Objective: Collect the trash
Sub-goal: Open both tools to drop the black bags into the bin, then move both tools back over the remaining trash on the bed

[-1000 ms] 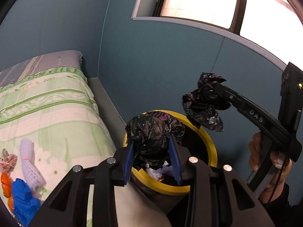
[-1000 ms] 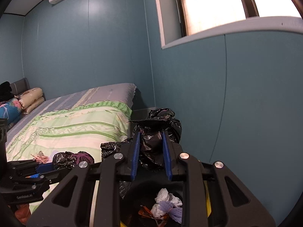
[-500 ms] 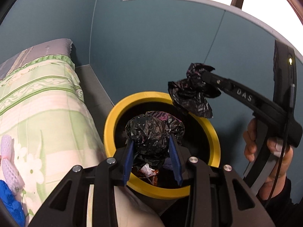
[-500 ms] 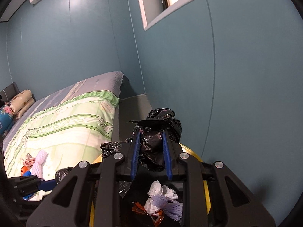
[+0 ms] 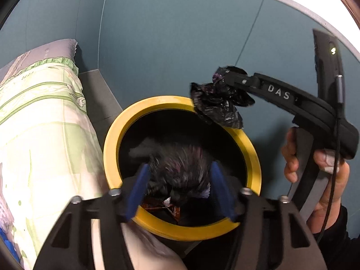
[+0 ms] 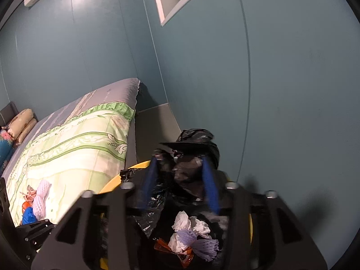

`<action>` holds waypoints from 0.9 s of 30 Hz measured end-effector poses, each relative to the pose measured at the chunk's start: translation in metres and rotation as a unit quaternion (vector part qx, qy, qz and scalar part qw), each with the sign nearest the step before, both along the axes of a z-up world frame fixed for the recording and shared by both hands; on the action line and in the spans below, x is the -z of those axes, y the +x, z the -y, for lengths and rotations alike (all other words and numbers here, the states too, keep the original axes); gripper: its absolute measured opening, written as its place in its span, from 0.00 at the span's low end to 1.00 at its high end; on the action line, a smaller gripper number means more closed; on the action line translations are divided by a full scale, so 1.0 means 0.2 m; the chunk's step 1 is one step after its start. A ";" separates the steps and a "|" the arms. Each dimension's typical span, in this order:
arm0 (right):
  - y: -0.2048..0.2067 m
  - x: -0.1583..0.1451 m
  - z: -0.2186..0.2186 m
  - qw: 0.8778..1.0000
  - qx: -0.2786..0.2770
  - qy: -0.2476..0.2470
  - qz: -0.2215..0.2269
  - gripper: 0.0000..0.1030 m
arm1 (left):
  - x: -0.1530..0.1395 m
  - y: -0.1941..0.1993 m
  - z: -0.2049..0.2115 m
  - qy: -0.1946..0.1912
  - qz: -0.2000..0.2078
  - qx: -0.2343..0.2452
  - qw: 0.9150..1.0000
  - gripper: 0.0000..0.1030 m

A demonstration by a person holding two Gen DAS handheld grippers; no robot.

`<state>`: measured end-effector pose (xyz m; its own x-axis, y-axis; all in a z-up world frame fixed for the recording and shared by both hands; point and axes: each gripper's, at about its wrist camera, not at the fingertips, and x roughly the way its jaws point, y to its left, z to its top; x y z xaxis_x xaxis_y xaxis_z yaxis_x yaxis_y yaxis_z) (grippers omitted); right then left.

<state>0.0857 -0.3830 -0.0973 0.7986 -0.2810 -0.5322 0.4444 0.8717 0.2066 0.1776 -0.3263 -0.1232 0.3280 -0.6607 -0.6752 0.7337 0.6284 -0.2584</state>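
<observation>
Now the left gripper (image 5: 178, 177) is opening wide, and its black bag (image 5: 177, 168) is dropping into the yellow bin (image 5: 180, 231); the right gripper (image 6: 183, 177) is also spreading around its own black wad (image 6: 191, 168). Both pieces are nearly binned; more trash (image 6: 38, 200) is waiting on the bed (image 6: 74, 144).

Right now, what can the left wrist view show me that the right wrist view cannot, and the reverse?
Only the left wrist view shows the person's hand holding the right gripper, and the whole yellow rim of the trash bin.

Only the right wrist view shows the white tissue and purple foam net inside the bin, the items lying on the bed, and the pillows.

Both show the bin, the bed, the blue wall, and crumpled black plastic between open fingers.
</observation>
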 end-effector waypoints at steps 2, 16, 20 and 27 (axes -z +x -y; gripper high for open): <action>0.00 0.01 0.02 1.000 0.005 0.006 -0.001 0.48 | 0.00 -0.01 -0.02 -0.004 0.001 -0.004 1.000 0.70; -0.04 -0.06 -0.04 1.000 -0.009 0.008 0.015 0.64 | -0.09 0.06 -0.31 -0.031 0.005 -0.057 0.998 0.77; -0.05 -0.13 -0.10 0.999 -0.020 0.002 0.028 0.66 | -0.16 0.07 -0.45 -0.042 0.016 -0.081 0.996 0.77; -0.06 -0.24 -0.26 0.997 -0.053 -0.011 0.051 0.70 | -0.32 0.06 -0.75 -0.060 0.057 -0.132 0.988 0.82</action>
